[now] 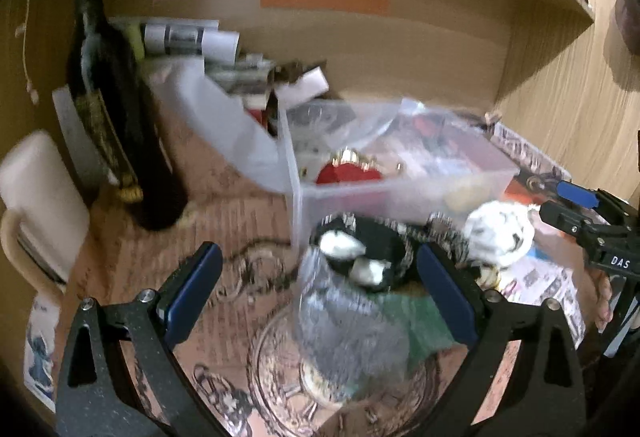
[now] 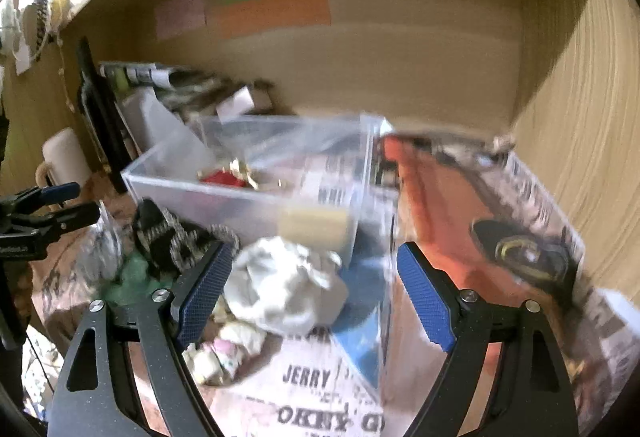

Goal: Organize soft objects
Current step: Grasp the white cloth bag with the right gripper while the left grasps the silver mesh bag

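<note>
A clear plastic box (image 1: 400,185) stands on the shelf, with a red and gold item (image 1: 348,171) inside; it also shows in the right wrist view (image 2: 240,193). In front of it lie a black and white patterned soft piece (image 1: 368,249) and a white crumpled soft object (image 1: 500,229). My left gripper (image 1: 320,289) is open and empty, just short of the black piece. My right gripper (image 2: 316,293) is open, with the white crumpled object (image 2: 284,285) between its fingers, not gripped. A small pale floral cloth (image 2: 224,349) lies below it. The black patterned piece (image 2: 172,237) is to the left.
A dark bottle (image 1: 108,97) and a white mug (image 1: 36,197) stand at the left. Papers and a clear bag (image 1: 224,117) pile behind the box. A glass dish (image 1: 332,369) and green cloth (image 1: 420,321) sit under my left gripper. Printed paper (image 2: 500,229) lines the shelf; wooden walls enclose it.
</note>
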Demonstrator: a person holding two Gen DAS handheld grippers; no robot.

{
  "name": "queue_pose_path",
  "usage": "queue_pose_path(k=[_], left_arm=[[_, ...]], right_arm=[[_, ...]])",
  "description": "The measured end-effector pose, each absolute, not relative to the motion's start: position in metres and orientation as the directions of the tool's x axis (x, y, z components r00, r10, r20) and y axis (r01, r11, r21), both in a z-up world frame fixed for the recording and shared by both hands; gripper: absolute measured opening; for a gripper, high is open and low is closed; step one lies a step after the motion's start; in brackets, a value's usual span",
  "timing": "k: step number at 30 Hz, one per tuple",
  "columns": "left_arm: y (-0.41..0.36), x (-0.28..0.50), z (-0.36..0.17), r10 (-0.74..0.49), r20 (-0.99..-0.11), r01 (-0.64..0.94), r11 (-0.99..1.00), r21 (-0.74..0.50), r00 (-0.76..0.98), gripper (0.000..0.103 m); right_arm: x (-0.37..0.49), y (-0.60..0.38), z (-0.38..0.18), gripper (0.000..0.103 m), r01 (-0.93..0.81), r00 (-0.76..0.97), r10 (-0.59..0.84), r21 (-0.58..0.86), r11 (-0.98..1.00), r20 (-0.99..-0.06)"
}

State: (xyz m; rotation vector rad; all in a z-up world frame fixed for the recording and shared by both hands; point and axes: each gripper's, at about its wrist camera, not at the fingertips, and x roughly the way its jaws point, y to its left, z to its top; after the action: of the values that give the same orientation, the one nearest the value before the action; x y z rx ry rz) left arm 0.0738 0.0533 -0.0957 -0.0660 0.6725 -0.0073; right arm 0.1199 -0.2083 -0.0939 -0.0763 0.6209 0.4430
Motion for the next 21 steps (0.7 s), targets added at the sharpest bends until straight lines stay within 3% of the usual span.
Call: queue_pose_path(k=[6,8,21], left_arm=[[0.054,0.067,-0.116,-0.058,-0.650,-0.013,0.995,-0.104,0.757,0.099],[0.054,0.065,-0.120,-0.064,-0.651,-0.017,0.993,-0.117,0.756,0.094],[0.051,0.062,-0.134,-0.121,-0.662,0.011,0.986,-0.168,0.740,0.050]], right_arm=[[0.127,-0.210,-0.114,0.083,-0.415,0.675,0.393,0.120,0.902,-0.624],[0.129,-0.209,-0.117,0.083,-0.412,0.666,0.398,0.134,0.901,-0.630],[0.131,-0.195,-0.129,0.032,-0.445,0.628,0.421,0.142,0.884,-0.654]])
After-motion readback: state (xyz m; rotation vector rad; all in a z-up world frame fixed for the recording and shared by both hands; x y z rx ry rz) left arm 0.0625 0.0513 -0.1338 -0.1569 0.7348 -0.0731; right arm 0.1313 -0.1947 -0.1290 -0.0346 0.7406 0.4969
